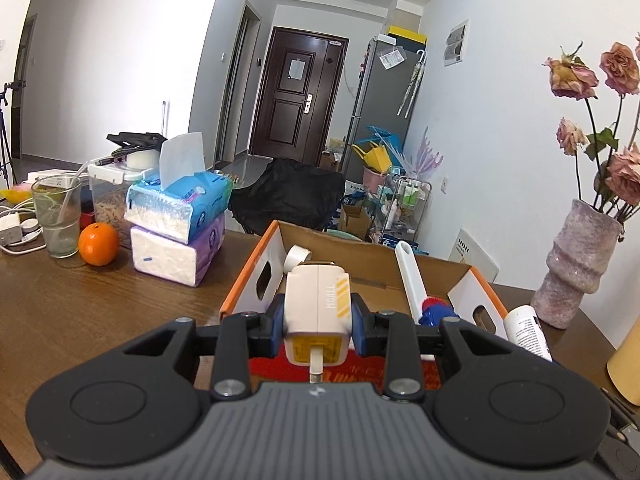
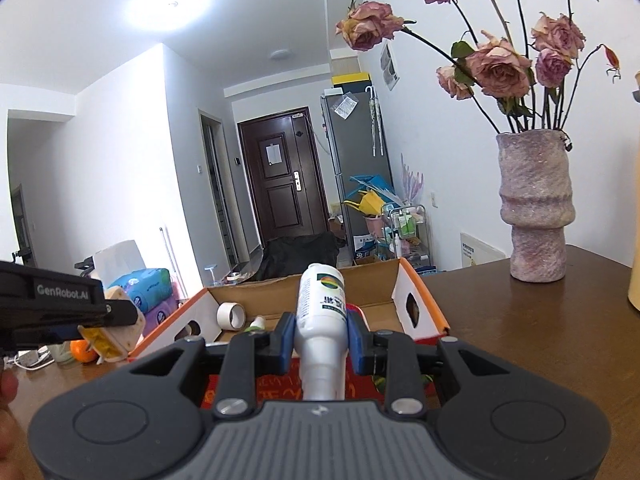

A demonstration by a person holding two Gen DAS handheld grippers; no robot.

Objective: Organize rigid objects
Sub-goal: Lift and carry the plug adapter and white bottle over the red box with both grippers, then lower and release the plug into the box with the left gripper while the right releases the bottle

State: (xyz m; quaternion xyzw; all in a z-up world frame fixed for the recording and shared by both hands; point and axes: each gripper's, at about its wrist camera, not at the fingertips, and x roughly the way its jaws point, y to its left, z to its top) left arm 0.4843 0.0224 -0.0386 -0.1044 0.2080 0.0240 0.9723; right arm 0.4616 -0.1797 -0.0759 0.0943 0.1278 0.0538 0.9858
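My left gripper (image 1: 318, 316) is shut on a white and yellow charger block (image 1: 318, 304), held above the near end of an open cardboard box with orange edges (image 1: 248, 268). My right gripper (image 2: 320, 332) is shut on a white bottle (image 2: 322, 300), held above the same box (image 2: 424, 296); the bottle also shows at the right in the left wrist view (image 1: 526, 330). Inside the box lie a roll of tape (image 1: 298, 256), a white brush with red and blue bristles (image 1: 412, 276) and a small item with a green tip (image 2: 258, 322). The left gripper with the charger shows at the left in the right wrist view (image 2: 108, 332).
On the brown table stand two stacked tissue packs (image 1: 180, 224), an orange (image 1: 98, 244), a glass (image 1: 58, 216) and a clear container (image 1: 106, 192) at the left. A pink vase with dried roses (image 2: 536, 208) stands at the right. A yellow object (image 1: 626, 364) is at the far right edge.
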